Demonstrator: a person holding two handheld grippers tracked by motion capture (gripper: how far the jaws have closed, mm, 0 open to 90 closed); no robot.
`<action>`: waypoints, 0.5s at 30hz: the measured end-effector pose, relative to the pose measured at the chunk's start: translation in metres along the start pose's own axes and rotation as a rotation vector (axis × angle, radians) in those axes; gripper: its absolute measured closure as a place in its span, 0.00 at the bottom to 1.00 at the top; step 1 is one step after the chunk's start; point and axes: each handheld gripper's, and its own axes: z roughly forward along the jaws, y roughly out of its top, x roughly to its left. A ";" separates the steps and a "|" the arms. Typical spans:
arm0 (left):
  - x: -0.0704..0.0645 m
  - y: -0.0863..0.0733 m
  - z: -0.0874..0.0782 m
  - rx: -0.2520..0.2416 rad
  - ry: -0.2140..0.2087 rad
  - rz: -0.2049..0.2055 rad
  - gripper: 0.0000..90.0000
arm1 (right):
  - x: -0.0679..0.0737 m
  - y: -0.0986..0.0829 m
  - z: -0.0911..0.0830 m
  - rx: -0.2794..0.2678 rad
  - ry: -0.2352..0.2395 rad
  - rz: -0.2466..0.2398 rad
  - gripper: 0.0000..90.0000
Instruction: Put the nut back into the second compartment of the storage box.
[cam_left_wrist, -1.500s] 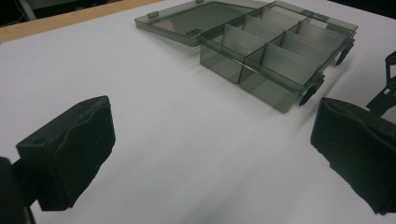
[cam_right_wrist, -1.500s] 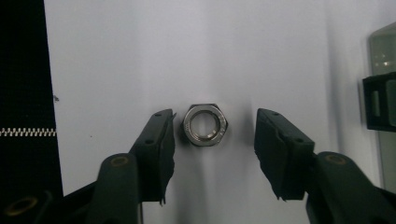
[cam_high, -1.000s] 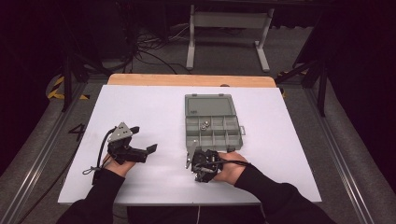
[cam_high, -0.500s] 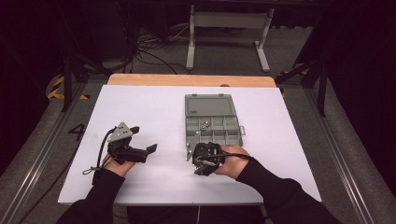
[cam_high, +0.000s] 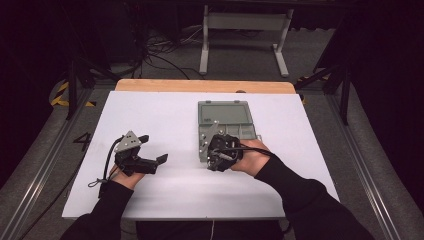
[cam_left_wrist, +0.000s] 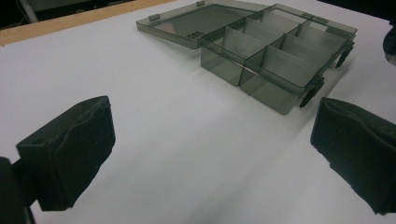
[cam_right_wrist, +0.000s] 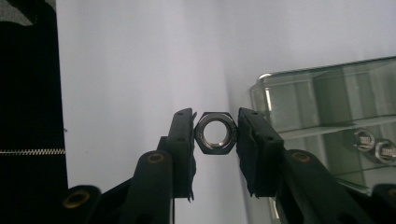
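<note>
- The desk (cam_high: 165, 120), covered in white, carries a clear grey compartment box (cam_high: 227, 131) right of centre, lid (cam_left_wrist: 196, 21) folded flat open on its far side.
- The left hand-held gripper (cam_high: 150, 162) rests on the desk well to the left of the box, its jaws wide apart and empty, pointed toward the box.
- The right hand-held gripper (cam_right_wrist: 215, 133) sits at the near left corner of the box, its jaws clamped on a steel hex nut (cam_right_wrist: 215, 132), gripped flat to flat with the bore facing the camera.
- Two more nuts (cam_right_wrist: 373, 145) lie in a compartment seen through the box wall.
- Judged step: carrying the nut to the box. Next it calls for moving over the compartment holding the like nuts, lowering, then parting the jaws.
</note>
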 end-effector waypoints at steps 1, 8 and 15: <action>0.000 0.000 0.000 0.002 -0.001 0.000 0.01 | -0.002 0.001 -0.002 -0.002 -0.001 0.002 0.75; 0.001 0.000 0.000 -0.013 -0.017 -0.015 0.01 | -0.022 0.006 -0.015 -0.024 -0.031 0.033 0.75; 0.001 0.001 -0.003 -0.049 -0.014 -0.011 0.00 | -0.040 0.007 -0.020 -0.017 -0.045 0.062 0.75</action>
